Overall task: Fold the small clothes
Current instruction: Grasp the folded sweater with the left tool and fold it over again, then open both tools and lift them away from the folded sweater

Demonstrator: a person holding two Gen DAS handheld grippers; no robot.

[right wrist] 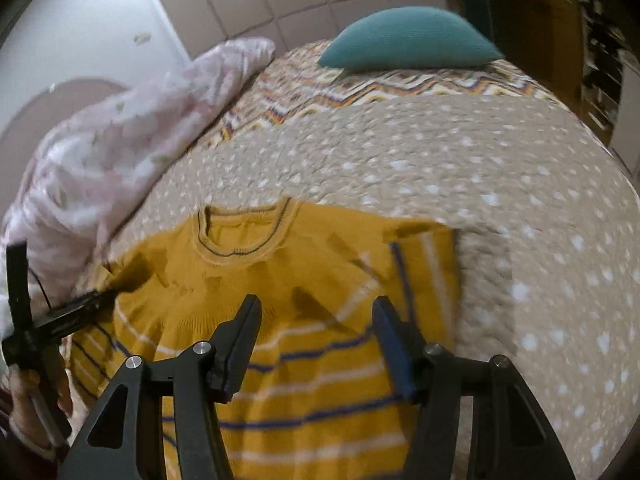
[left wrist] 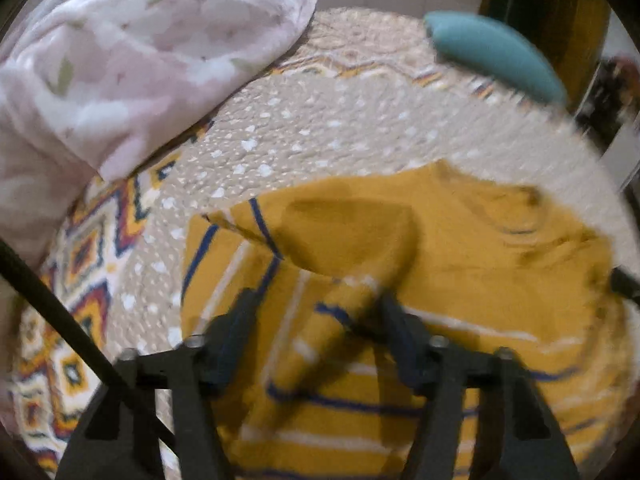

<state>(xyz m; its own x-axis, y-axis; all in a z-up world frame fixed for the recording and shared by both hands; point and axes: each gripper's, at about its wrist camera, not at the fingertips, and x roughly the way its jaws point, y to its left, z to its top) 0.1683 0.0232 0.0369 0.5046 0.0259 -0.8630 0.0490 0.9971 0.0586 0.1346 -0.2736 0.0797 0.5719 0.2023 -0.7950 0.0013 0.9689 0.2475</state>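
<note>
Mustard knit sweater with blue-white stripes (right wrist: 280, 280) flat on bed (right wrist: 480, 160), sleeves folded in; left gripper (left wrist: 316, 300) and right gripper (right wrist: 316, 308) part-open, empty. Next: grip hem, fold upward.

text: none legible | labels: none | numbers: 0

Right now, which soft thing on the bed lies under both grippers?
The mustard striped sweater, spread flat; the teal pillow and pink blanket lie farther away.
</note>
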